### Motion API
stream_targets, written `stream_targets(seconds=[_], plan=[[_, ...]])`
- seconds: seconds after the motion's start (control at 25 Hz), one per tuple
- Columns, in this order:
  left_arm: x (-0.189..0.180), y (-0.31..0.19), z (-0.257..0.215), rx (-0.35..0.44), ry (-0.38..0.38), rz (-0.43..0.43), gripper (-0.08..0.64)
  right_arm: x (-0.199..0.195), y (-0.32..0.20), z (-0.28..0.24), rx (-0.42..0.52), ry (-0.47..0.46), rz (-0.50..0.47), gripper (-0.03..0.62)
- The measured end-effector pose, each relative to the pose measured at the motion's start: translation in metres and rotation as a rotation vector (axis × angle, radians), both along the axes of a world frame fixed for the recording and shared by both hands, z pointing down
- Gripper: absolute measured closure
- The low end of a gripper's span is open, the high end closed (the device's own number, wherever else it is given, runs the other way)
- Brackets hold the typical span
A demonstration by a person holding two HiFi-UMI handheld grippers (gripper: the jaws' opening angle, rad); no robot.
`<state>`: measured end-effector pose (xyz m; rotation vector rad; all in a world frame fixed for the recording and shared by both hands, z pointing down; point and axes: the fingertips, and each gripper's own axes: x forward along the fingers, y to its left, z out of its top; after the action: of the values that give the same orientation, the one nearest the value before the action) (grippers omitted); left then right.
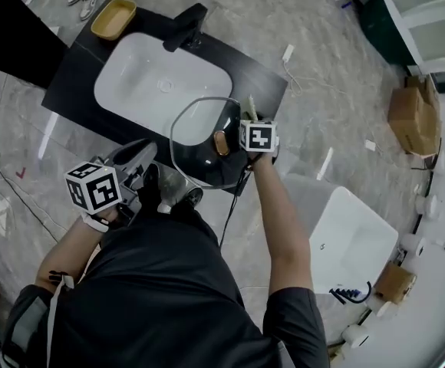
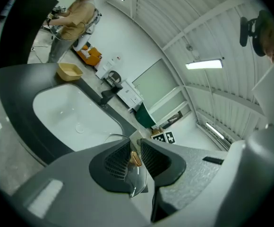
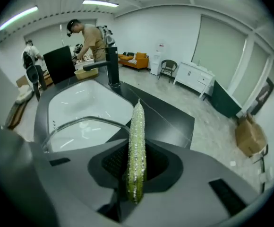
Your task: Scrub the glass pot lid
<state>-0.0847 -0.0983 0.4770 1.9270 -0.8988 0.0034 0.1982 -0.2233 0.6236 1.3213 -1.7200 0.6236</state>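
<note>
The glass pot lid [image 1: 199, 140], clear with a metal rim and a brown knob [image 1: 221, 142], is held up over the near edge of the white sink basin [image 1: 142, 71]. My left gripper [image 1: 155, 158] is shut on the lid's left rim. In the left gripper view the lid [image 2: 140, 181] runs edge-on between the jaws, with the knob [image 2: 135, 159] beyond them. My right gripper [image 1: 255, 129] is shut on a green-yellow scrub sponge [image 3: 137, 145], which stands edge-on. The sponge [image 1: 249, 110] is at the lid's right side. The lid's rim [image 3: 82, 123] arcs to the left of it.
A black counter [image 1: 261, 79] surrounds the basin, with a black faucet [image 1: 186, 27] and a yellow dish [image 1: 113, 18] at the far side. A second white basin [image 1: 357, 232] and a cardboard box [image 1: 416, 113] sit on the floor to the right. People [image 3: 92, 39] work beyond the counter.
</note>
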Motion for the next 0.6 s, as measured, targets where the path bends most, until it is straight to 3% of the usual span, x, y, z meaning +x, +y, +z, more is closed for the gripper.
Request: stream_targets(seconds=[0.12,0.24,0.6], plan=[[-0.027,0.006,0.009,-0.021,-0.009,-0.075,0.489,-0.037,-0.024,0.005,0.036,0.024,-0.094,0.528],[-0.041,0.010,0.012,-0.029,-0.006,-0.121,0.489,-0.076,-0.024,0.015,-0.002,-0.006,-0.178,0.528],[-0.035,0.018,0.005,-0.015,0.011,-0.138,0.489,-0.137,-0.008,0.019,-0.014,0.072,-0.496,0.528]])
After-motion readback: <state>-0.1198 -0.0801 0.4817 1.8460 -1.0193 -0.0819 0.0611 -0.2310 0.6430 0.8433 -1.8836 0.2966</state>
